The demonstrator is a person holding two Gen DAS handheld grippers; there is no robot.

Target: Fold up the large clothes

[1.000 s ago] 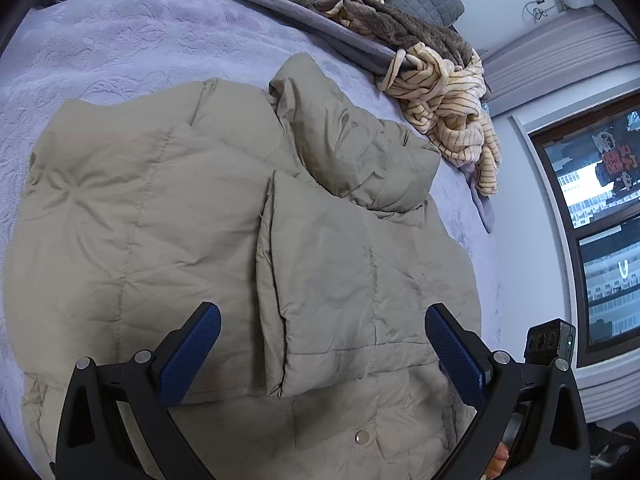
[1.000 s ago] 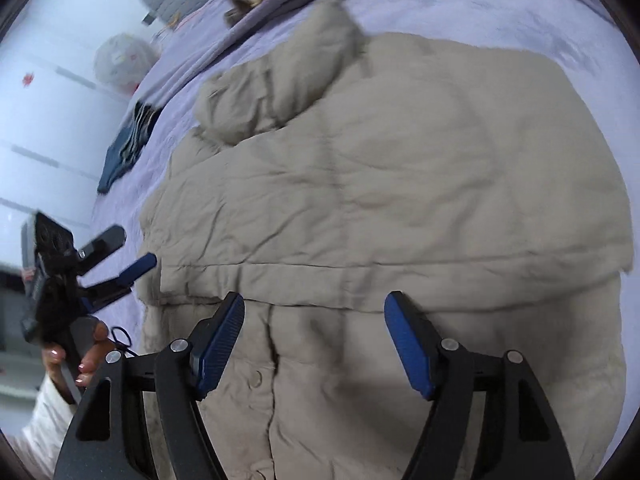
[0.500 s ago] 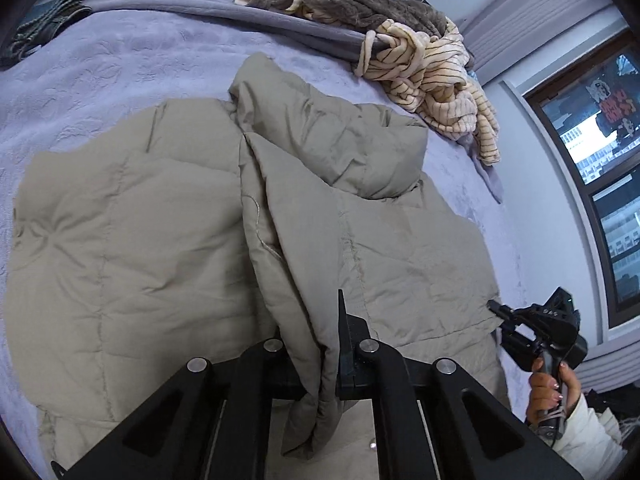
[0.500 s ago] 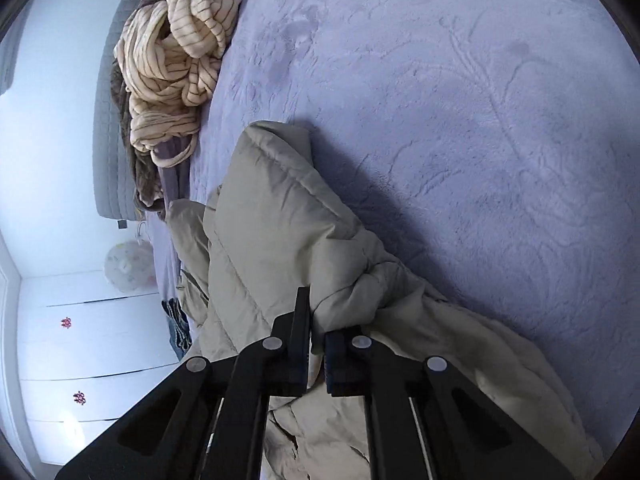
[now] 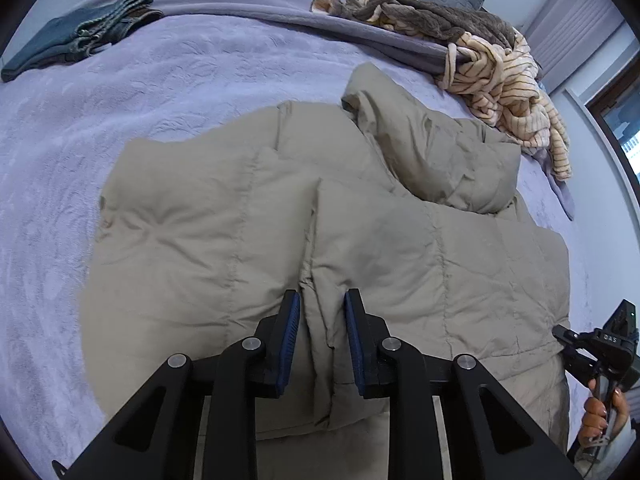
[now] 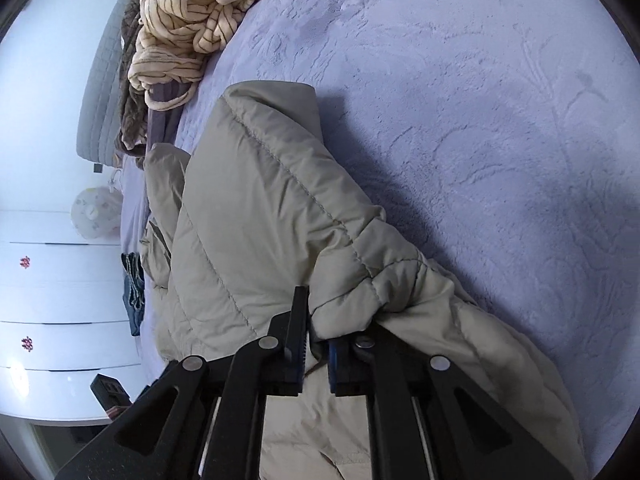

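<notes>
The beige padded jacket [image 5: 360,240] lies spread on the lavender bed [image 5: 160,80]. Left tongs [image 5: 320,320] straddle its front edge, having just eased apart, pads not pressing; right tongs [image 6: 318,344] clench a lifted fold at its right side.

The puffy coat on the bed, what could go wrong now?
The right gripper pinches only a small bunch of the coat, and its jaws have just been opening, so the lifted part might slip out. The left gripper has just been opening around the middle ridge; that fold may spring flat.
</notes>
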